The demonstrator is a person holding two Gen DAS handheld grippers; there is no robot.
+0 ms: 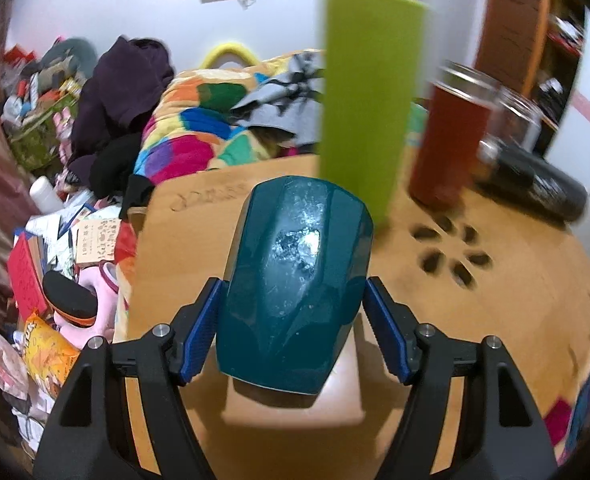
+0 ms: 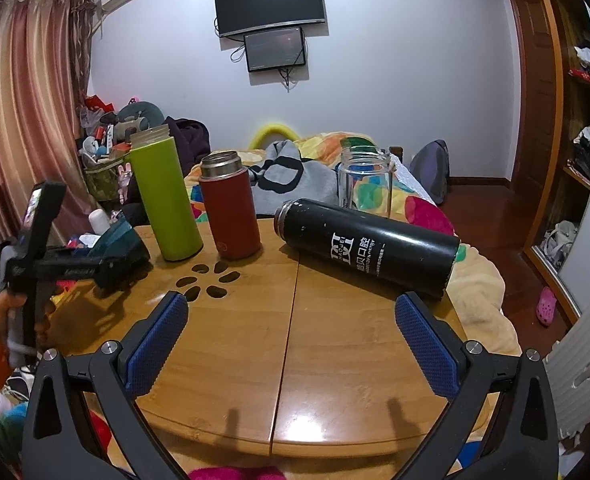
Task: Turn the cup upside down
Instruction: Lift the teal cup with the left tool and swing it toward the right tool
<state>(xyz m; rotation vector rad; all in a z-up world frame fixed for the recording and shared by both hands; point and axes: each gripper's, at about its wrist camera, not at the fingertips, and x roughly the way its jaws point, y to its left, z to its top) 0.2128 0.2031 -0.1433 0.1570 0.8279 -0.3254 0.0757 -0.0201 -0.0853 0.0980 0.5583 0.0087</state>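
A teal cup (image 1: 295, 280) sits between the blue pads of my left gripper (image 1: 291, 332), which is shut on it and holds it tilted just above the wooden table (image 1: 495, 320). In the right wrist view the same cup (image 2: 119, 246) shows at the table's left edge, lying sideways in the left gripper (image 2: 107, 268), with its open end facing up and left. My right gripper (image 2: 291, 340) is open and empty over the table's near middle.
On the table (image 2: 335, 360) stand a green flask (image 2: 165, 200), a red flask (image 2: 231, 208) and a clear glass jar (image 2: 365, 184); a black flask (image 2: 367, 248) lies on its side. Flower-shaped holes (image 2: 211, 278) are cut into the tabletop. Clutter and a bed surround it.
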